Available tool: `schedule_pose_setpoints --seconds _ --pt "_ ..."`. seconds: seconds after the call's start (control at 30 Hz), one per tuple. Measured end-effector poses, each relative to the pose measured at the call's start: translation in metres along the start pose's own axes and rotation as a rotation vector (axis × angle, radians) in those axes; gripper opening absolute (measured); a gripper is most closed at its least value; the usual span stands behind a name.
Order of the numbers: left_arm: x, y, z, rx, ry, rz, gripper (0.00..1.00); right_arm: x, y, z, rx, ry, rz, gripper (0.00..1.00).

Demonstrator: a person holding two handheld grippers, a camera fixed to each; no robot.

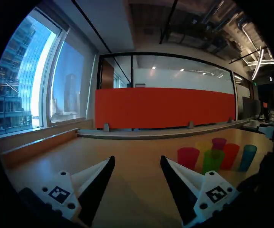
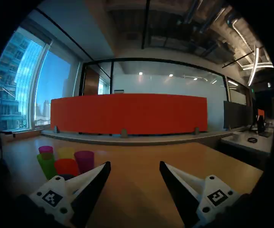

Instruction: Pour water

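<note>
Left: Item one, table (image 1: pixel 137 142): broad, smooth, pale wood. Item two, cups (image 1: pixel 213 159): translucent coloured plastic, tapered, clustered ahead to my right, probably grouped for easy pouring.

Right: Same cups (image 2: pixel 66 166), ahead to my left. I, right gripper (image 2: pixel 134 164): white fingers, jaws spread, empty.

Left: I, left gripper (image 1: pixel 137 159): likewise parted, holding nothing; ready to reach, I judge.

six plastic cups (image 1: pixel 213 159) stand on one wooden table (image 1: pixel 137 152): two red, one yellow, one pink, one green, one blue; one long red screen (image 1: pixel 163 108), two big windows (image 1: pixel 66 89)
</note>
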State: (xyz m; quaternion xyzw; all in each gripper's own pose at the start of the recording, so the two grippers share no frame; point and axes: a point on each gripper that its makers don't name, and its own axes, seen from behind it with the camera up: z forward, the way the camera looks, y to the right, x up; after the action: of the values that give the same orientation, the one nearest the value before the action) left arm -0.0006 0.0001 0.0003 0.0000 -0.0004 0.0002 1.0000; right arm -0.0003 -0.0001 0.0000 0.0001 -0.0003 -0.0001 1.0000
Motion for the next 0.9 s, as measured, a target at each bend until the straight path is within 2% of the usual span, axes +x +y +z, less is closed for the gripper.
schedule_pose_setpoints --seconds 0.17,0.3,0.5,0.9 --pt "-0.011 0.002 0.006 -0.001 -0.019 0.015 0.88 0.0 -0.003 0.001 0.009 -0.008 -0.002 0.99" --pt "0.001 0.002 0.006 -0.008 -0.008 0.016 0.88 0.016 -0.003 0.001 0.02 -0.003 -0.005 0.99" --pt "0.036 0.006 0.005 -0.039 0.007 0.001 0.88 0.043 -0.003 0.003 0.035 -0.014 -0.021 0.99" --pt "0.117 0.013 0.016 -0.09 0.022 -0.015 0.88 0.089 0.0 0.016 0.066 -0.07 0.0 0.99"
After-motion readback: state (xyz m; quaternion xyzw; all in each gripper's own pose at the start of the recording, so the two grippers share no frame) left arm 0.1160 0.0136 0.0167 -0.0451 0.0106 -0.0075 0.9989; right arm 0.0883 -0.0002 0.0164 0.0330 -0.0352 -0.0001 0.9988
